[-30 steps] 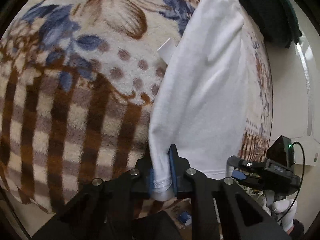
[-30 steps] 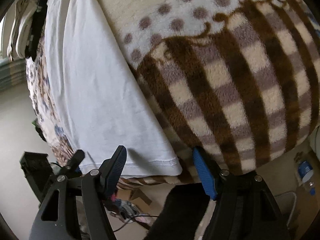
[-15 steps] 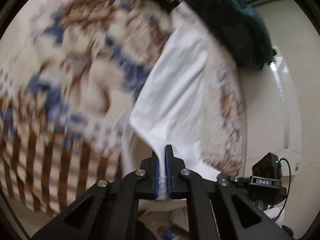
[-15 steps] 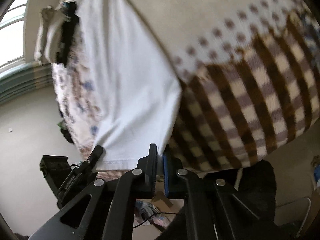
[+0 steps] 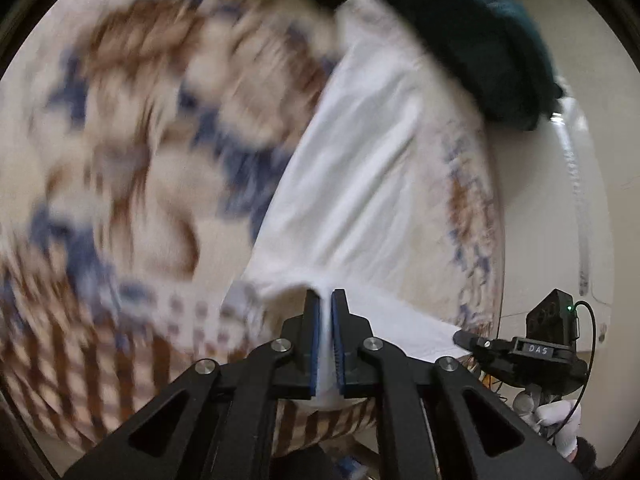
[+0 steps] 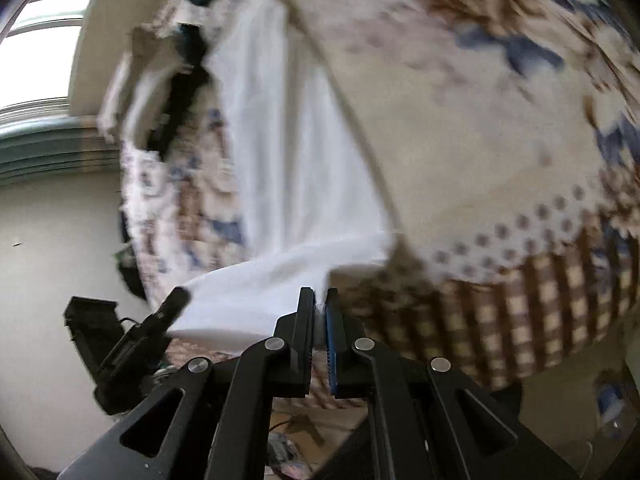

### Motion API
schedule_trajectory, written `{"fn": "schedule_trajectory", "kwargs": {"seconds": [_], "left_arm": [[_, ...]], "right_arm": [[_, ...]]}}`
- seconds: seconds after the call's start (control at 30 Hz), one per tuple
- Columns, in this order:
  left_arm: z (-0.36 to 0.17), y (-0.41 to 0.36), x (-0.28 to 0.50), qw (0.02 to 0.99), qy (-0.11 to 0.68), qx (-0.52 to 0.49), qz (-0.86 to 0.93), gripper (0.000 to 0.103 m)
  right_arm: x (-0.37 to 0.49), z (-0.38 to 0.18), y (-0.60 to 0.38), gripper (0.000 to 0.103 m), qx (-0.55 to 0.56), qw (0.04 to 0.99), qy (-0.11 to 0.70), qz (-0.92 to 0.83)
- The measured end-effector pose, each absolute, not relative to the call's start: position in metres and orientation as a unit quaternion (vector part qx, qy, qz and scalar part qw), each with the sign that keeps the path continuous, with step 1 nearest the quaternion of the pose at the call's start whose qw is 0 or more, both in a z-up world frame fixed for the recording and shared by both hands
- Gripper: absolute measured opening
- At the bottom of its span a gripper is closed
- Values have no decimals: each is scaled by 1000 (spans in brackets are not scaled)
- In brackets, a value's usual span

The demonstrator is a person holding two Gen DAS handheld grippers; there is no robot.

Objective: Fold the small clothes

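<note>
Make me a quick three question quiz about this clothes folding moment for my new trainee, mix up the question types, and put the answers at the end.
1. True or false: the left gripper is shut on the near edge of the white garment.
2. Multiple choice: what lies beyond the far end of the white garment? A) a dark teal garment B) a red bucket C) a stack of plates
3. Fill in: the white garment lies on a patterned ____ with brown stripes and blue flowers.

Key
1. True. The right gripper is also shut on that edge, at its other corner.
2. A
3. blanket
</note>
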State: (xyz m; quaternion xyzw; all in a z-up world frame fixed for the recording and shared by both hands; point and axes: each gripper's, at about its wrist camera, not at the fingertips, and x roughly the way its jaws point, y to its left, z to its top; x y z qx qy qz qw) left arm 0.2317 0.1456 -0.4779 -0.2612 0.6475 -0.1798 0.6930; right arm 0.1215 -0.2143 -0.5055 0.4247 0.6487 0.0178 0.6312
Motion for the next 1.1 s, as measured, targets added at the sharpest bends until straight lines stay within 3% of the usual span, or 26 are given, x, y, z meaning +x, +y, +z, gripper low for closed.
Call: {"fn": "schedule_trajectory", "kwargs": {"seconds": [0.03, 0.1, 0.13, 0.17, 0.33, 0.53, 0.6, 0.63, 0.87, 1.1], "left_arm": [[-493, 146, 222, 673, 663, -281, -169, 9], [-518, 152, 198, 647, 680, -319, -133, 33], [-525, 154, 187, 639, 678, -340, -126, 54], [-532, 155, 175, 635, 677, -354, -114, 57], [-546, 135, 147, 614, 693, -363, -103, 57], [-556, 93, 155, 629, 711, -295, -107, 55], [-553, 91, 158, 646, 703, -281, -97, 31], [-548, 91, 158, 654, 701, -266, -97, 2], [-504, 122, 135, 681, 703, -178, -107, 1], [-513, 150, 136, 664, 724, -153, -107, 6]], "right_arm": [[114, -516, -221, 6, 429, 623, 655, 12], [108, -536, -227, 6, 428, 611, 666, -1], [106, -544, -230, 6, 425, 607, 671, -4], [103, -550, -232, 6, 423, 605, 674, -4], [101, -565, -244, 6, 421, 598, 681, -5], [106, -565, -238, 6, 413, 599, 686, 1], [107, -567, -234, 6, 411, 596, 689, 1], [108, -569, -230, 6, 412, 595, 691, -1], [92, -559, -222, 6, 405, 594, 695, -10], [69, -559, -193, 6, 367, 591, 718, -23]]}}
